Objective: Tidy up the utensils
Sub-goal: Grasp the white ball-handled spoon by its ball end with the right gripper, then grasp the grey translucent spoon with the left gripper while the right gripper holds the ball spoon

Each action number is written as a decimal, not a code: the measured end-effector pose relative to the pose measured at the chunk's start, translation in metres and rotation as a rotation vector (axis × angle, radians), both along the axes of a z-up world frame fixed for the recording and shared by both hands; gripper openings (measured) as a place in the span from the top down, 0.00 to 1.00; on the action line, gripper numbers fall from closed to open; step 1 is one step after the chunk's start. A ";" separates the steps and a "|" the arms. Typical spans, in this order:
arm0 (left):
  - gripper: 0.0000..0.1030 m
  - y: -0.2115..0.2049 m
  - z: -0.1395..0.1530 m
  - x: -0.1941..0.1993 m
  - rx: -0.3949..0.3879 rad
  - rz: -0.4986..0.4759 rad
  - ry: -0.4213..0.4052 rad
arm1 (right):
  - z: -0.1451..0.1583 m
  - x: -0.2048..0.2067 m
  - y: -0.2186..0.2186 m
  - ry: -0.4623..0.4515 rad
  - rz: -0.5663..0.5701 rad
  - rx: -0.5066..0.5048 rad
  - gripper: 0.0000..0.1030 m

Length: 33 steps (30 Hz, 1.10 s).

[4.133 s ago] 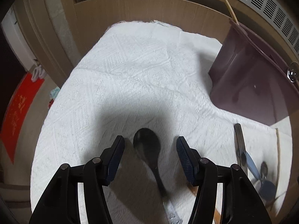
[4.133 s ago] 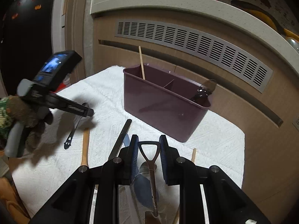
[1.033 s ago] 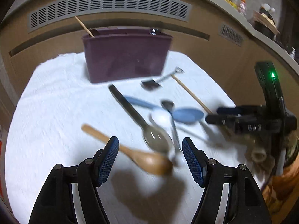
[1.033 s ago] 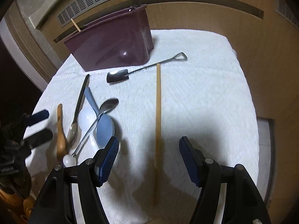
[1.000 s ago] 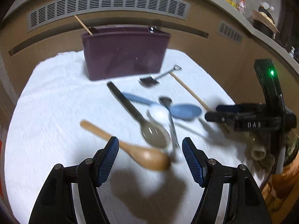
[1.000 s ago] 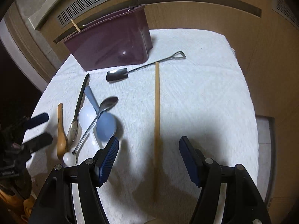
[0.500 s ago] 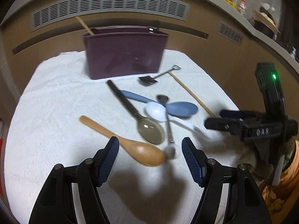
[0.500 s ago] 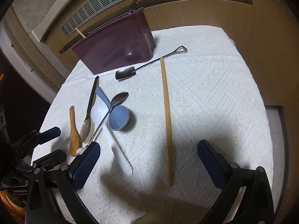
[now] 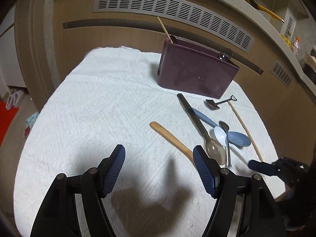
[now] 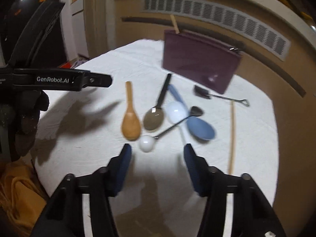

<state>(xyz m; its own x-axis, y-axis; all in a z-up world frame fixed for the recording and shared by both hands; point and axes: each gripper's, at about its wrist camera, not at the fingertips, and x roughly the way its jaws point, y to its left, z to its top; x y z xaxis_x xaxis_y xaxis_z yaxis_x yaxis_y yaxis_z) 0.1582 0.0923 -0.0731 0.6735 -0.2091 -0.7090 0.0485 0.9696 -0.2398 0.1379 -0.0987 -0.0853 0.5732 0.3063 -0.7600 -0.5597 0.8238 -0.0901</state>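
Several utensils lie on the white cloth: a wooden spoon (image 9: 171, 138) (image 10: 130, 122), a black-handled spoon (image 9: 197, 124) (image 10: 156, 114), a white spoon (image 10: 175, 109), a blue spoon (image 9: 237, 138) (image 10: 199, 128), a ball-ended metal spoon (image 10: 146, 143), a shovel-shaped spoon (image 9: 219, 103) (image 10: 217, 95) and a chopstick (image 9: 244, 128) (image 10: 232, 134). The purple caddy (image 9: 193, 75) (image 10: 199, 61) stands behind them. My left gripper (image 9: 159, 154) (image 10: 79, 80) is open over bare cloth, left of the wooden spoon. My right gripper (image 10: 157, 150) (image 9: 262, 166) hovers just short of the ball end, its jaws closing with nothing between them.
The caddy holds a chopstick (image 9: 164, 27) at its left end and a metal utensil (image 9: 225, 56) at its right. A wood-panelled wall with a vent (image 9: 177, 9) rises close behind. The cloth's left half (image 9: 98, 102) is bare. An orange cloth (image 10: 17, 197) lies below the table edge.
The left view has swung left, so the utensils now sit to its right. The right gripper moved left over the spoon cluster; its jaws spread wide, then narrowed.
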 end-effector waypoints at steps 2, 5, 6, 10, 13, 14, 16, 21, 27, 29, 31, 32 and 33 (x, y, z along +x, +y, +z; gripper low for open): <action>0.30 0.002 -0.002 -0.002 -0.008 -0.005 0.003 | -0.007 0.004 0.010 -0.005 -0.006 -0.027 0.57; 0.30 0.006 -0.004 -0.003 -0.031 -0.002 0.001 | -0.016 0.011 0.022 0.012 -0.018 -0.056 0.69; 0.30 0.008 -0.004 -0.004 -0.037 0.000 0.000 | -0.019 0.013 0.025 0.018 -0.021 -0.065 0.71; 0.29 0.010 -0.003 -0.006 -0.052 0.006 -0.002 | -0.015 0.010 0.026 0.010 -0.032 -0.075 0.79; 0.29 0.006 -0.001 -0.008 -0.049 -0.004 -0.009 | -0.001 0.005 0.013 -0.013 -0.045 -0.061 0.80; 0.29 0.004 0.000 -0.008 -0.046 -0.011 -0.011 | 0.008 0.003 0.005 -0.032 -0.060 -0.048 0.80; 0.29 -0.003 0.003 -0.010 -0.037 -0.033 -0.022 | 0.023 0.004 -0.009 -0.066 -0.089 -0.027 0.80; 0.29 -0.035 0.013 -0.018 0.001 -0.143 -0.091 | 0.067 0.007 -0.048 -0.127 -0.152 0.077 0.80; 0.28 -0.087 0.010 -0.021 0.126 -0.310 -0.120 | 0.087 0.033 -0.076 -0.125 -0.216 0.152 0.80; 0.29 -0.100 0.003 -0.015 0.152 -0.324 -0.081 | 0.090 0.047 -0.085 -0.119 -0.244 0.170 0.80; 0.29 -0.108 -0.003 -0.007 0.160 -0.306 -0.041 | 0.091 0.055 -0.089 -0.120 -0.257 0.184 0.80; 0.30 -0.112 -0.006 -0.001 0.156 -0.293 -0.020 | 0.091 0.056 -0.091 -0.122 -0.259 0.189 0.80; 0.32 -0.116 -0.009 0.005 0.156 -0.283 0.000 | 0.092 0.058 -0.091 -0.125 -0.262 0.197 0.80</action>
